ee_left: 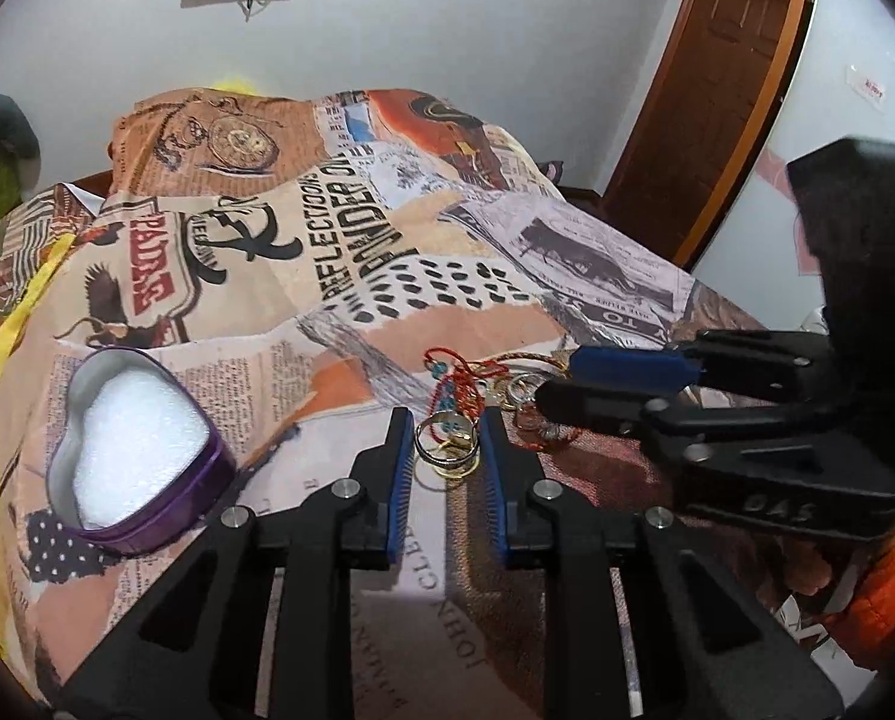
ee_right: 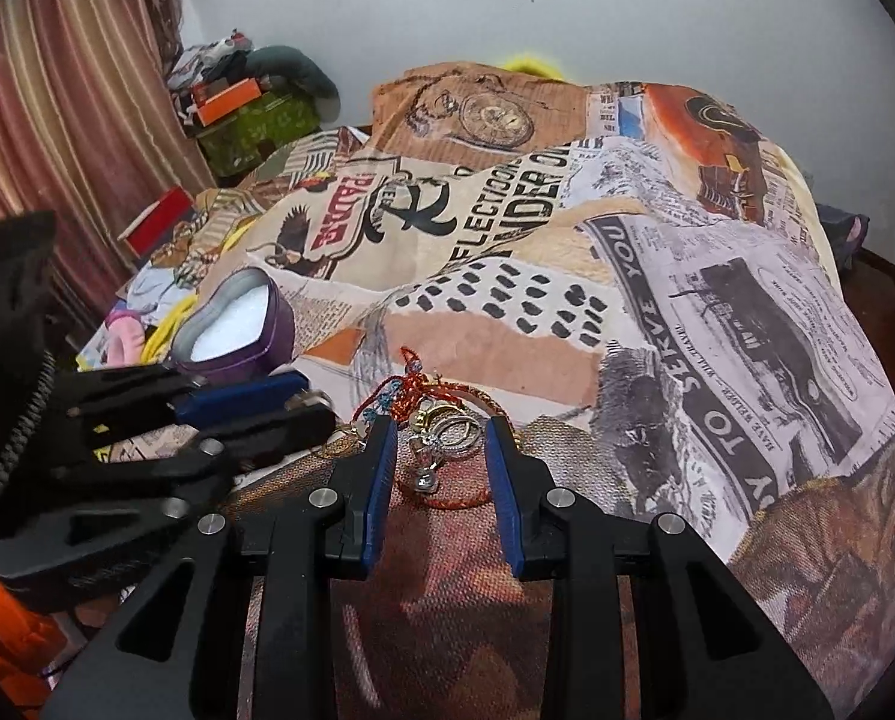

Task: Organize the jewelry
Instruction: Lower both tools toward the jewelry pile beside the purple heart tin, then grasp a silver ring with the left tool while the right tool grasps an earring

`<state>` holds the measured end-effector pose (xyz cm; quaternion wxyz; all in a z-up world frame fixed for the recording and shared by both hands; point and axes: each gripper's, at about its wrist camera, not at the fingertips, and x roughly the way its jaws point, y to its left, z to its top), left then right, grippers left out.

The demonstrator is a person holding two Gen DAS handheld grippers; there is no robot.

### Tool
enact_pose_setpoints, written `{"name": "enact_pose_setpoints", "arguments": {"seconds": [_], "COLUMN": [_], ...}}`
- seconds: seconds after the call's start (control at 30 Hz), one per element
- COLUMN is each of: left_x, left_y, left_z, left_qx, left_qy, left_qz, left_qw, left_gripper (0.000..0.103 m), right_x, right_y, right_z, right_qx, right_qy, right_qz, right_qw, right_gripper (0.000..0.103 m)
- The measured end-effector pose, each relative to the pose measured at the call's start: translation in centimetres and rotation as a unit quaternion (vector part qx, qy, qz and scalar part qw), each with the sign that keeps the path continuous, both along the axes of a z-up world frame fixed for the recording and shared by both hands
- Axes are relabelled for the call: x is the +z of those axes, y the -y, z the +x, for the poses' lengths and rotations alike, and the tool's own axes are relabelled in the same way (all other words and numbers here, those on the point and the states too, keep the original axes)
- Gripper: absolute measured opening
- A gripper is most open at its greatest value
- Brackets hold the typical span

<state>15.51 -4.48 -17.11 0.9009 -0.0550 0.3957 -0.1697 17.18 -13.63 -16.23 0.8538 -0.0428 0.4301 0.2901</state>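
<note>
The left gripper (ee_left: 445,441) has its blue pads (ee_left: 400,468) drawn in on either side of a small cluster of rings (ee_left: 447,447), one silver band and a gold one lying over it; whether the pads press the metal or only flank it cannot be told. The rest of the jewelry pile (ee_left: 495,387), with red beaded thread and more rings, lies just beyond its tips on the printed bedspread (ee_left: 351,228). The heart-shaped tin (ee_left: 141,444), purple-walled and lined with white foam, sits well off to the gripper's left.

The right gripper (ee_right: 441,456) hovers over the same pile from the other side, its jaws apart, with a silver ring or charm (ee_right: 426,477) and an orange cord bracelet (ee_right: 459,501) lying loose between them, not pinched.

The risks look plain. The rings seem overlapped and may be caught in thread, so a lift could drag the whole tangle along. A narrow band could slip from the pads and vanish into the busy print. The two grippers work close together and could knock each other.
</note>
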Motion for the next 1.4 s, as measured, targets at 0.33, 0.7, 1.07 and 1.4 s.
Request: {"name": "enact_pose_setpoints", "arguments": {"seconds": [0.33, 0.7, 1.07, 1.4], "left_x": [-0.4, -1.5, -1.6, -2.0], "left_y": [-0.8, -0.7, -0.9, -0.6], "left_z": [-0.4, -0.9, -0.2, 0.5], "left_qx": [0.0, -0.007, 0.002, -0.007], "left_qy": [-0.003, -0.026, -0.024, -0.015], "left_qz": [-0.001, 0.025, 0.037, 0.021], "left_qw": [1.0, 0.9993, 0.999, 0.9996], "left_gripper": [0.021, 0.022, 0.029, 0.025], "right_x": [-1.0, -0.8, 0.5, 0.8], "right_y": [-0.9, -0.8, 0.0, -0.6], "right_z": [0.6, 0.6, -0.2, -0.5], "right_qx": [0.003, -0.001, -0.009, 0.005], "right_qy": [-0.007, -0.008, 0.005, 0.0], "right_qz": [-0.032, -0.026, -0.022, -0.02], "right_qw": [0.999, 1.0, 1.0, 1.0], "right_gripper": [0.027, 0.012, 0.012, 0.013]}}
